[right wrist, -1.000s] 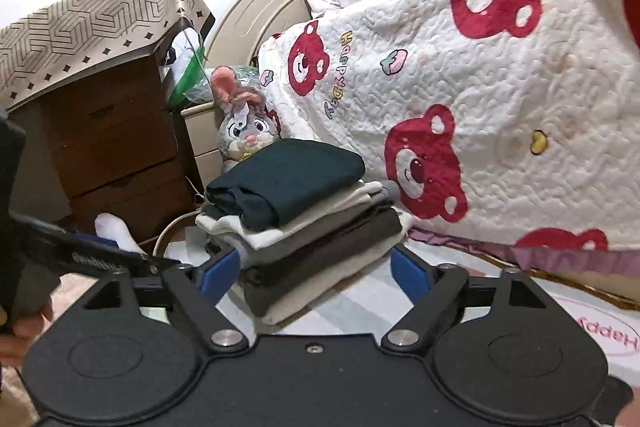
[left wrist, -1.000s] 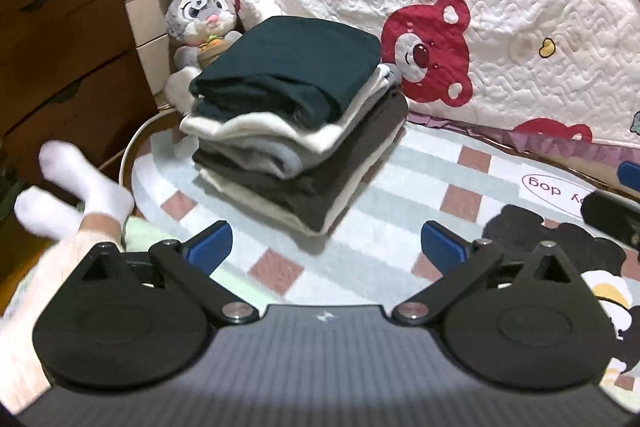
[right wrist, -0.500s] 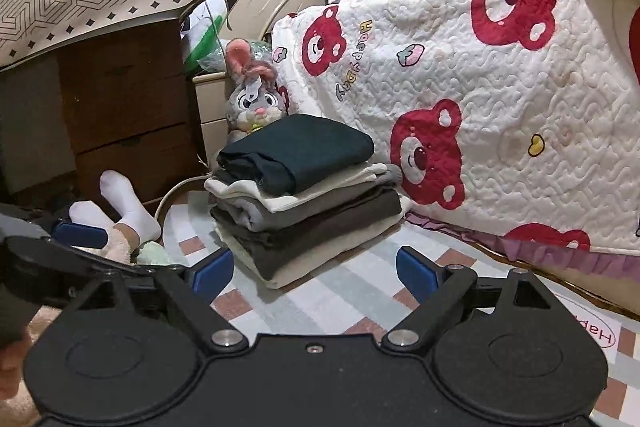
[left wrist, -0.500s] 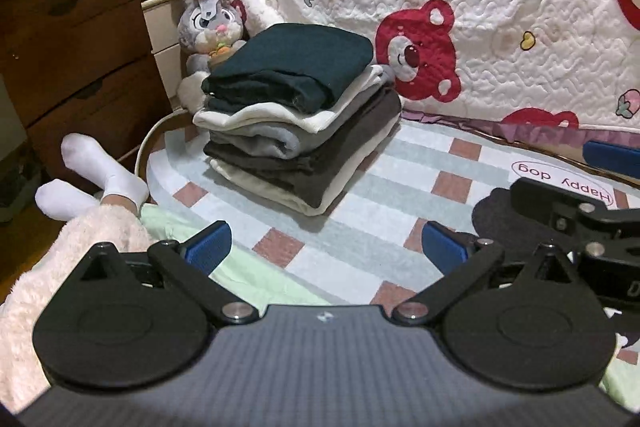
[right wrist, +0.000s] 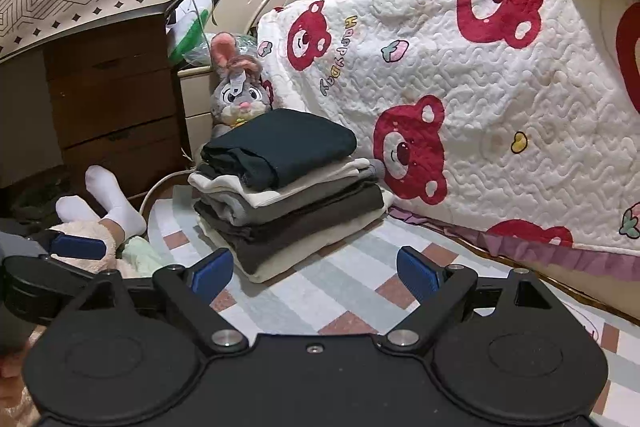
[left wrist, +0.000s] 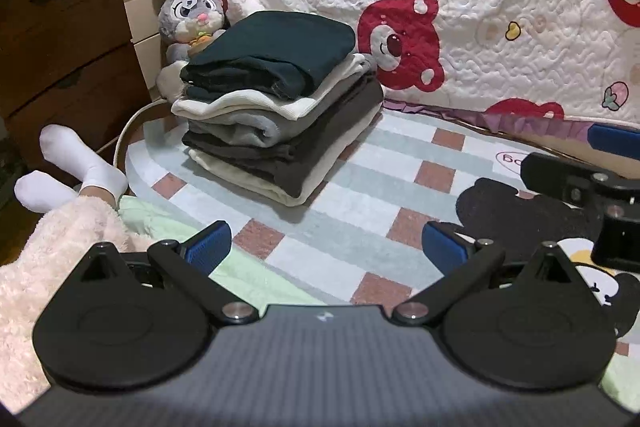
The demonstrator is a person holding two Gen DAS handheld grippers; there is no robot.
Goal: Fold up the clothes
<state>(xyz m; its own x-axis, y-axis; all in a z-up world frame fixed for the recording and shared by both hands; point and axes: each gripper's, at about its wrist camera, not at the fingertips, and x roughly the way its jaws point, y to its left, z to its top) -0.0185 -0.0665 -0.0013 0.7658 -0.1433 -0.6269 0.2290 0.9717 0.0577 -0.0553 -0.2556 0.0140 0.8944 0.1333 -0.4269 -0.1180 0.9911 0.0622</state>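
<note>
Both the left gripper [left wrist: 326, 241] and right gripper [right wrist: 314, 269] are hovering with jaws released and empty. The stack of folded clothes [left wrist: 276, 99] is sitting on the far rug [left wrist: 360, 187]. Seemingly between garments; next calls for picking up another.

Left gripper [left wrist: 325, 243] spread wide, empty, above a checked mat [left wrist: 372, 187]. Stack of folded clothes [left wrist: 280, 99] ahead on the mat, dark green piece on top. Plush rabbit [left wrist: 188, 7] just behind. Right gripper [left wrist: 592, 179] at right edge.
</note>
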